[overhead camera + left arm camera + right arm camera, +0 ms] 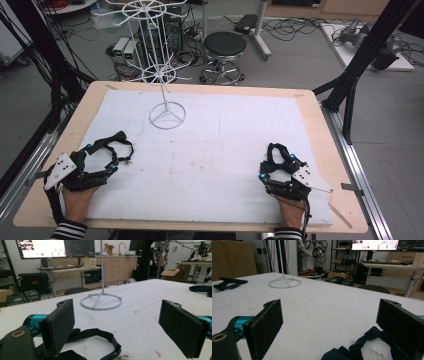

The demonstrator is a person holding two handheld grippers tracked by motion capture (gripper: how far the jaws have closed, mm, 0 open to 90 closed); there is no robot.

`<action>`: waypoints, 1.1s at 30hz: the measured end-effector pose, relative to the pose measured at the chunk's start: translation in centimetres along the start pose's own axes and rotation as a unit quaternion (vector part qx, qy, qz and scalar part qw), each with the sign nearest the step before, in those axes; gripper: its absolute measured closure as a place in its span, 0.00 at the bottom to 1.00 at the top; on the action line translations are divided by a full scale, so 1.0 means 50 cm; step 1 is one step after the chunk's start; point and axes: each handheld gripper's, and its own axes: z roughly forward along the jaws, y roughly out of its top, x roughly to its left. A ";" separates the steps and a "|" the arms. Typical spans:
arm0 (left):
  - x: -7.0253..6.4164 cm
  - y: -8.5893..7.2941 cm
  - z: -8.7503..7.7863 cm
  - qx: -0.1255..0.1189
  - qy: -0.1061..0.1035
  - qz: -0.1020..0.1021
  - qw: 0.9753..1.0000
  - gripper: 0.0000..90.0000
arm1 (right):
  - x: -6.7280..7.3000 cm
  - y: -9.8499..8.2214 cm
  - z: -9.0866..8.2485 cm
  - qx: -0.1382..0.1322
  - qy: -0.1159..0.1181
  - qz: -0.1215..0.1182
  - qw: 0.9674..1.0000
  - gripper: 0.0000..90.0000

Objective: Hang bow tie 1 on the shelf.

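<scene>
I hold both tools low at the near edge of the white-covered table (210, 150), each with a dark strap lying just in front of it. The left tool (114, 165) has its jaws standing wide apart with nothing between the pads; the black strap (117, 145) lies as a loop just ahead of it, reaching from the jaws toward the table's middle. In the left tool's own view, that loop curls on the table low between the jaws, toward the left one. The right tool (262, 172) is likewise spread, and its dark blue strap (362, 345) rests under the right-hand jaw, touching neither pad as far as I can judge. The white wire stand (167, 116) is well beyond both, nearer my left.
</scene>
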 end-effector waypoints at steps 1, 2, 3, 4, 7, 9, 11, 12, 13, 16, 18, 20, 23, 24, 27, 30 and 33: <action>0.000 0.000 0.000 0.000 0.000 0.000 1.000 0.15 | 0.001 0.000 0.000 0.002 0.001 0.004 1.000 0.07; 0.000 0.000 0.000 0.000 0.000 -0.001 1.000 0.15 | 0.000 0.001 0.000 0.004 0.001 -0.003 1.000 0.07; 0.000 0.000 0.000 0.000 0.000 -0.001 1.000 0.15 | 0.000 0.001 0.000 0.004 0.001 -0.003 1.000 0.07; 0.000 0.000 0.000 0.000 0.000 -0.001 1.000 0.15 | 0.001 0.004 -0.002 0.009 0.001 -0.002 1.000 0.07; 0.000 0.000 0.000 0.000 0.000 0.000 1.000 0.15 | -0.002 0.013 -0.004 0.006 0.002 -0.008 1.000 0.07; 0.000 0.000 0.000 0.000 0.001 0.000 1.000 0.15 | -0.005 0.021 -0.007 0.005 0.005 -0.004 1.000 0.07; -0.001 0.000 0.000 0.000 0.002 0.000 1.000 0.15 | -0.010 0.030 -0.012 0.005 0.007 -0.004 1.000 0.07; 0.000 0.000 0.000 0.000 0.001 0.000 1.000 0.15 | -0.016 0.039 -0.015 0.005 0.009 -0.008 1.000 0.07; 0.000 0.000 0.000 0.000 0.001 0.000 1.000 0.15 | -0.016 0.039 -0.015 0.005 0.009 -0.008 1.000 0.07; 0.000 0.000 0.000 -0.001 0.002 -0.002 1.000 0.15 | -0.028 0.059 -0.024 0.021 0.021 -0.006 1.000 0.07; 0.000 0.000 0.000 0.000 0.002 -0.001 1.000 0.15 | -0.036 0.071 -0.027 0.032 0.027 -0.012 0.999 0.07; 0.000 0.000 0.000 0.000 0.003 0.000 1.000 0.15 | -0.043 0.082 -0.031 0.043 0.032 -0.008 0.999 0.07; 0.000 0.000 0.000 0.000 0.003 0.000 1.000 0.15 | -0.056 0.097 -0.032 0.052 0.040 -0.006 0.998 0.07; -0.001 0.000 0.000 0.000 0.003 0.000 1.000 0.15 | -0.060 0.101 -0.032 0.060 0.042 -0.007 0.997 0.07; 0.000 0.000 0.000 0.000 0.003 0.000 1.000 0.15 | -0.068 0.110 -0.031 0.074 0.047 -0.013 0.996 0.07; 0.000 0.000 0.000 -0.001 0.003 -0.001 1.000 0.15 | -0.084 0.125 -0.025 0.112 0.055 -0.031 0.992 0.07; -0.001 0.000 0.000 -0.001 0.003 -0.001 1.000 0.15 | -0.098 0.132 -0.019 0.142 0.062 -0.044 0.987 0.07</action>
